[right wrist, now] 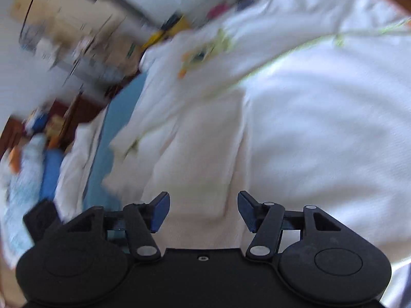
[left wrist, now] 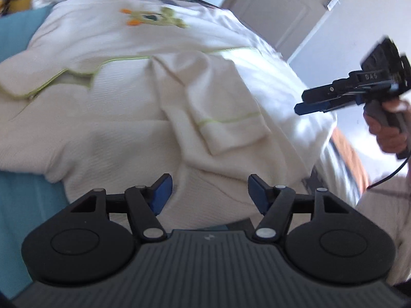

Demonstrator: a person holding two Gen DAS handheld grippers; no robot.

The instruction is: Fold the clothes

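A cream knitted garment [left wrist: 133, 82] with lime-green piping and an orange-and-green owl patch [left wrist: 154, 18] lies spread on a teal surface [left wrist: 23, 200]. One sleeve [left wrist: 210, 107] is folded across its middle. My left gripper [left wrist: 210, 192] is open and empty, just above the garment's near hem. My right gripper [right wrist: 203, 211] is open and empty over the same garment [right wrist: 295, 128], whose view is blurred. The right gripper also shows in the left wrist view [left wrist: 301, 102], side-on at the garment's right edge, held by a hand.
A white door [left wrist: 269, 10] and wall stand behind the garment. A striped orange cloth [left wrist: 346, 159] lies at the right edge. Blurred boxes and clutter [right wrist: 77, 30] and blue and white cloth [right wrist: 33, 169] fill the left of the right wrist view.
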